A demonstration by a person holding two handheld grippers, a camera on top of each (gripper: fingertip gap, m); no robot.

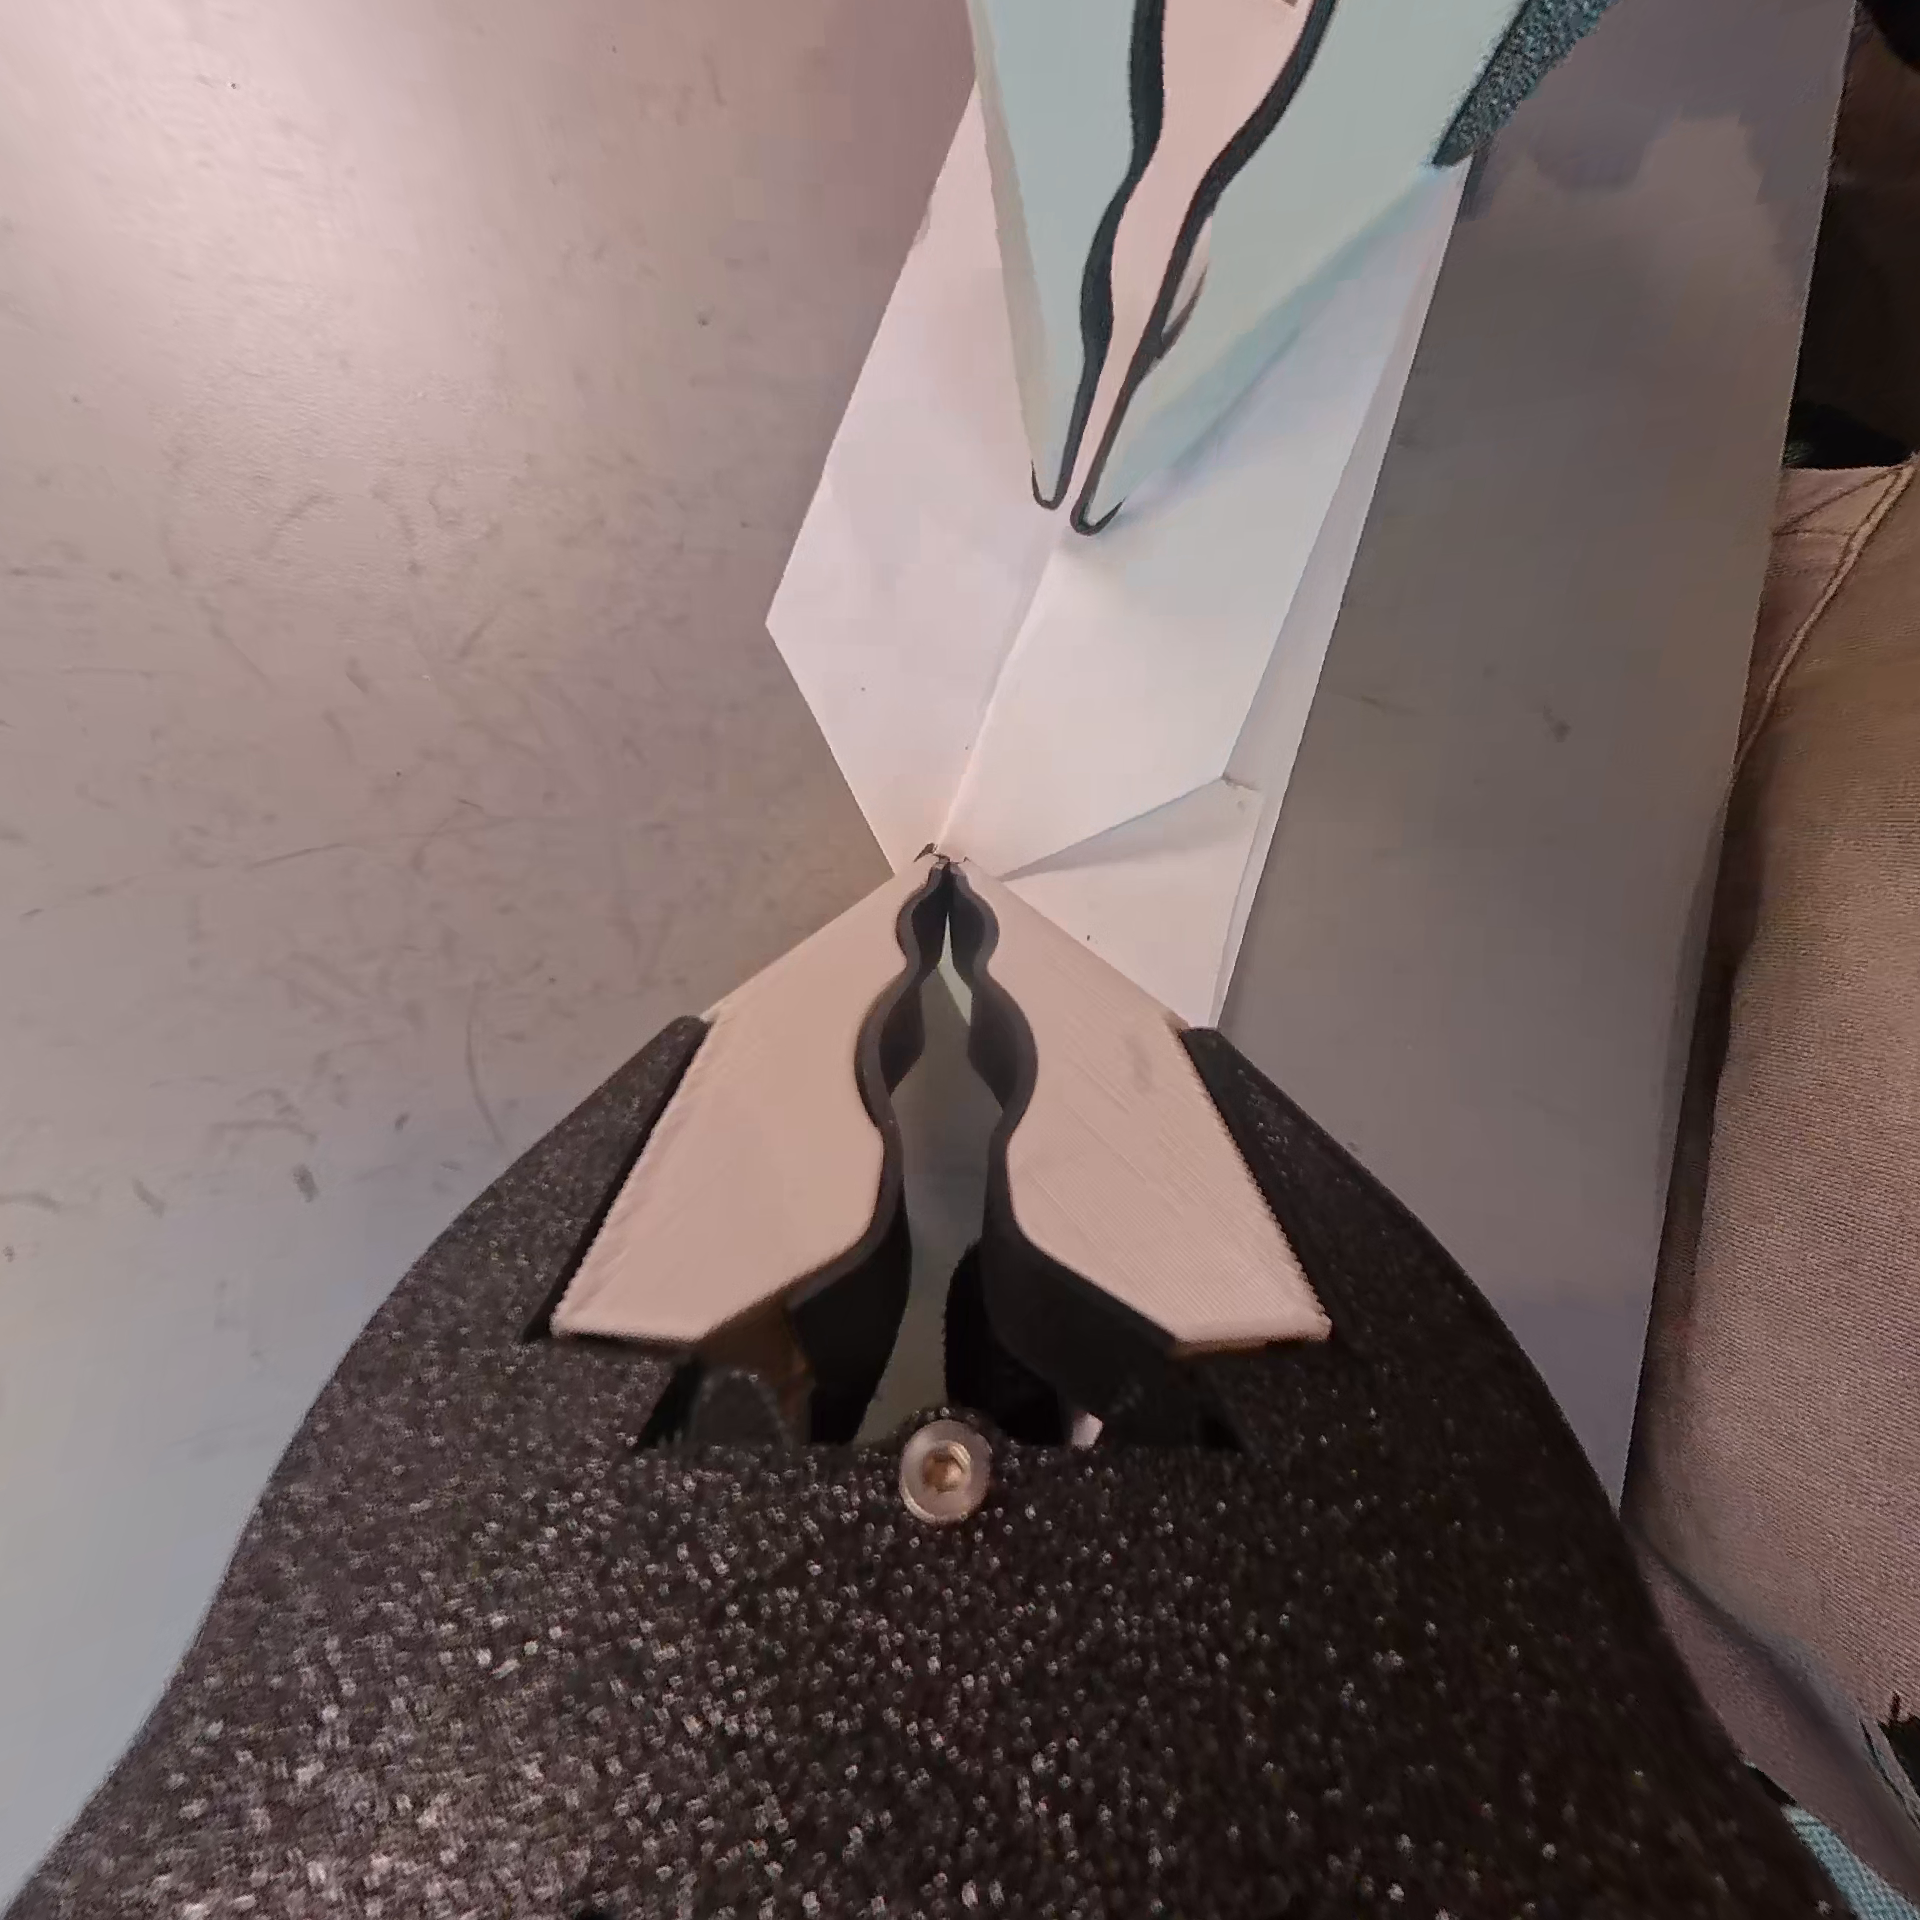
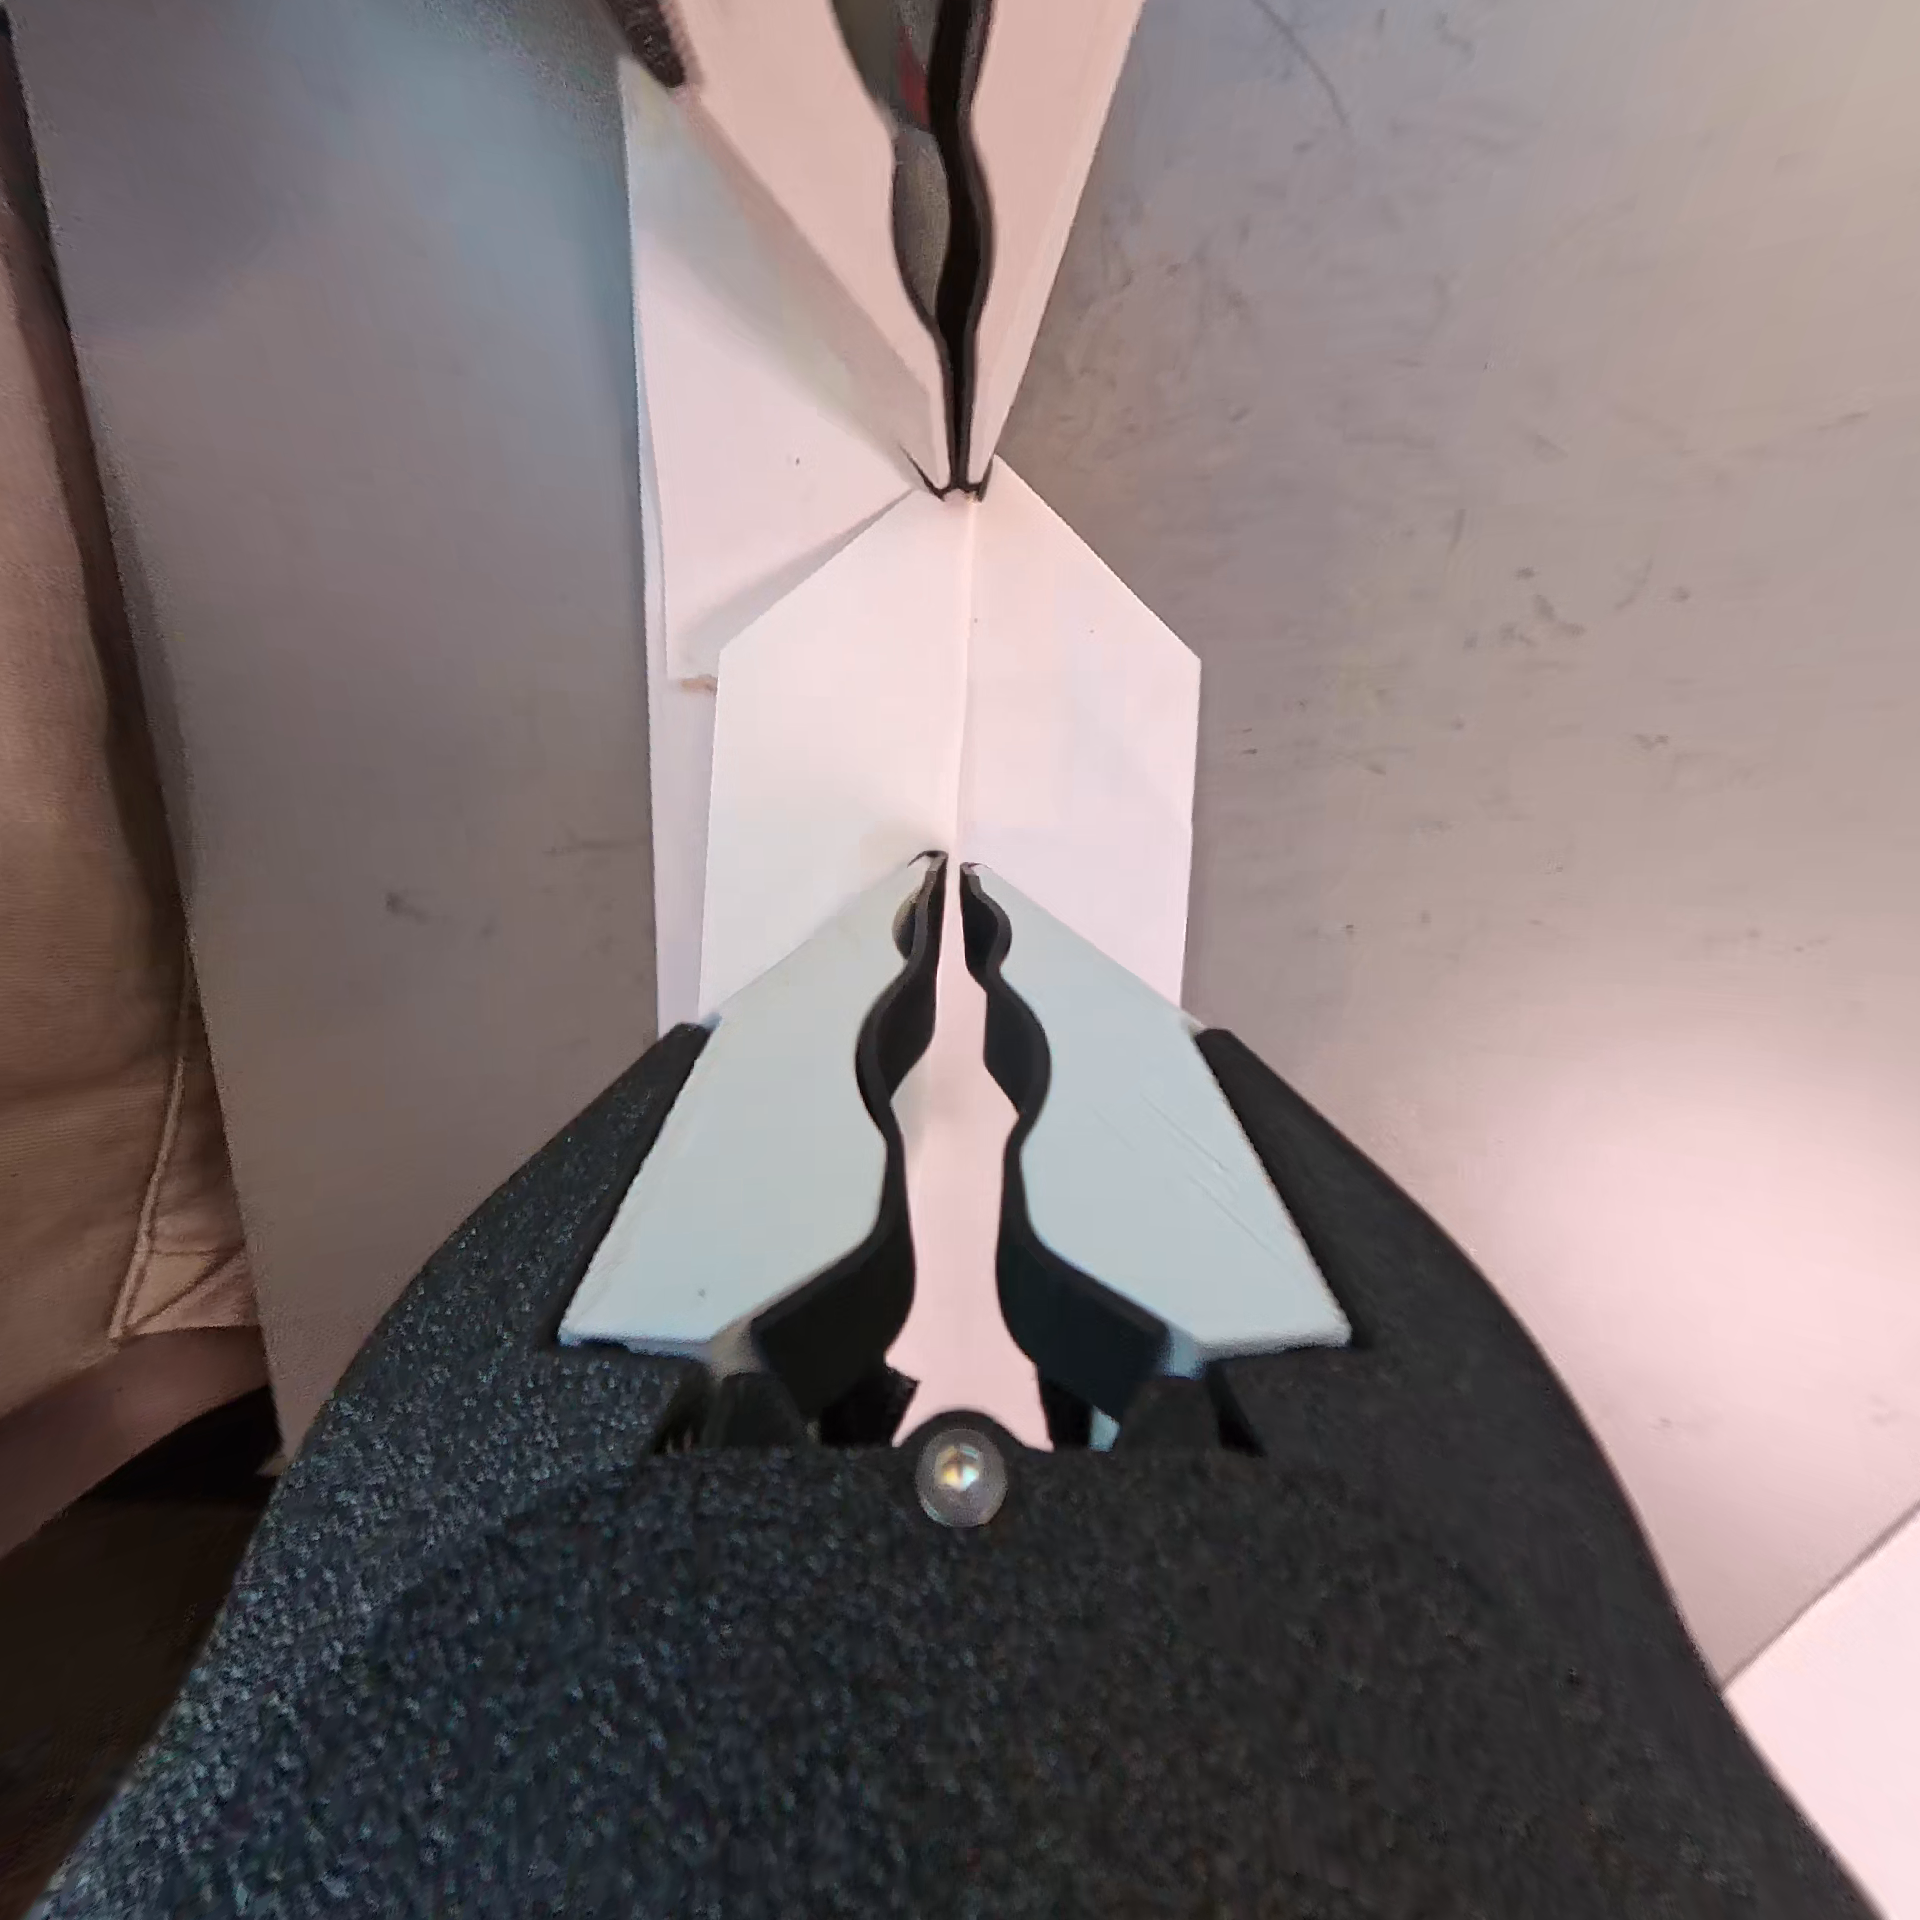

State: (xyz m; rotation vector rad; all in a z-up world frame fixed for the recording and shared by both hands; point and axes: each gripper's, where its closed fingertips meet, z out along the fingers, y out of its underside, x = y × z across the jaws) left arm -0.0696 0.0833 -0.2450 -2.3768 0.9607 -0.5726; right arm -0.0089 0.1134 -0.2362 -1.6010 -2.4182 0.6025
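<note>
One folded white paper (image 1: 935, 644) (creased down its middle), two grippers, one grey table (image 1: 416, 520).

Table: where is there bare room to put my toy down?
The scuffed grey table is bare beside the folded white paper, on the side away from the table's edge. It's crowded along the paper's crease, where the left gripper and right gripper meet it.

Bare counter (image 1: 416, 623) lies open beside the folded white paper (image 1: 914, 623); the two grippers face tip to tip over it, crowding the crease.
</note>
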